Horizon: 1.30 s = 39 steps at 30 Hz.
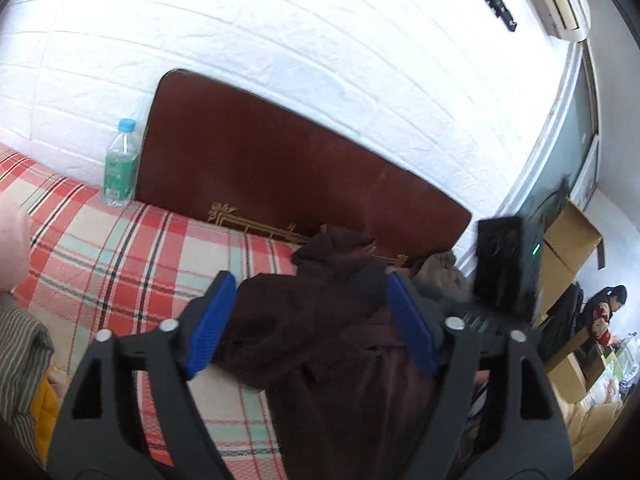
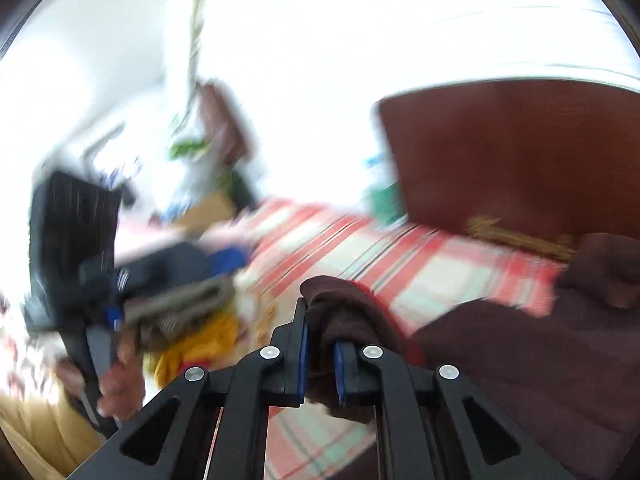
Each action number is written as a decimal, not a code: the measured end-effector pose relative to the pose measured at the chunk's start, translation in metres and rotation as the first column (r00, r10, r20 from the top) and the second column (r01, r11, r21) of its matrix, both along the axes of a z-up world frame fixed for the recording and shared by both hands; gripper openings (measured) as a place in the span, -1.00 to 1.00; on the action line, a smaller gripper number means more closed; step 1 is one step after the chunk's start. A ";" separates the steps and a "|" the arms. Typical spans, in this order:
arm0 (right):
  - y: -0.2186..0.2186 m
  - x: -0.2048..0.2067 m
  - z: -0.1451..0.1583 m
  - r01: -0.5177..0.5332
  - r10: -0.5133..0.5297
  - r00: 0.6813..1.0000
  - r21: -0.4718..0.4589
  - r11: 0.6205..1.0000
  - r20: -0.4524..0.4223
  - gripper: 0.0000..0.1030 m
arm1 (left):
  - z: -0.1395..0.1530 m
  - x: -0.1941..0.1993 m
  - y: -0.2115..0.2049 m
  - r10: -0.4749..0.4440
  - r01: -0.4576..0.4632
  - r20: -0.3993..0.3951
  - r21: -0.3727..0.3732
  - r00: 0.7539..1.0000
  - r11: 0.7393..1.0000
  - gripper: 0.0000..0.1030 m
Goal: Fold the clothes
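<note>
A dark maroon garment (image 1: 328, 320) lies bunched on the plaid bed sheet (image 1: 120, 248), close to the wooden headboard. In the left wrist view my left gripper (image 1: 312, 320) stands open, its blue pads (image 1: 212, 320) wide apart with the garment's bulk between them. The right wrist view is blurred. There my right gripper (image 2: 320, 344) is shut on a fold of the maroon garment (image 2: 344, 304), which bulges up over the pads and trails off to the right. The left gripper (image 2: 100, 288) shows at the left of that view, held in a hand.
A water bottle (image 1: 119, 164) stands on the bed beside the dark wooden headboard (image 1: 280, 172), which leans on a white brick wall. Striped and yellow clothes (image 2: 192, 320) are piled at the bed's left. Cardboard boxes (image 1: 568, 240) and a person (image 1: 604, 312) are far right.
</note>
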State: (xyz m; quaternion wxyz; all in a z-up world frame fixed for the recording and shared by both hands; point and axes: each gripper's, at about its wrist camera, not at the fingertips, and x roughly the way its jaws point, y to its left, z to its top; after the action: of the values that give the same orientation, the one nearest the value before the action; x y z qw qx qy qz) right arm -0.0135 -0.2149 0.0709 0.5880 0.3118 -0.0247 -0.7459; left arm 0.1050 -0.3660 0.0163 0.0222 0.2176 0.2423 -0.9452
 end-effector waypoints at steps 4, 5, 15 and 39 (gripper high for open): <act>0.072 -0.055 0.013 0.193 -0.189 0.979 -0.056 0.980 0.073 -0.82 | -0.039 -0.025 0.010 -0.028 0.029 0.142 -0.009 0.990 1.000 0.56; 0.090 -0.067 0.011 0.241 -0.237 0.968 -0.041 0.970 0.087 -0.82 | -0.050 -0.033 0.016 -0.040 0.045 0.179 -0.023 0.983 0.999 0.56; 0.180 -0.126 -0.094 0.398 -0.456 0.814 0.225 0.889 0.360 -0.69 | -0.109 -0.100 0.060 -0.072 0.147 0.392 -0.165 0.917 0.975 0.56; 0.167 -0.108 -0.114 0.420 -0.339 0.907 0.509 0.751 -0.250 -0.11 | -0.089 -0.121 0.037 0.078 0.026 0.349 -0.286 0.934 0.958 0.53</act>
State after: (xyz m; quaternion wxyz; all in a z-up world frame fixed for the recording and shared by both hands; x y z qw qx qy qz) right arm -0.1216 -0.0483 -0.0432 0.3088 0.4024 0.1701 -0.8449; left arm -0.0155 -0.3290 -0.0723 0.1096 0.3766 0.0979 -0.9146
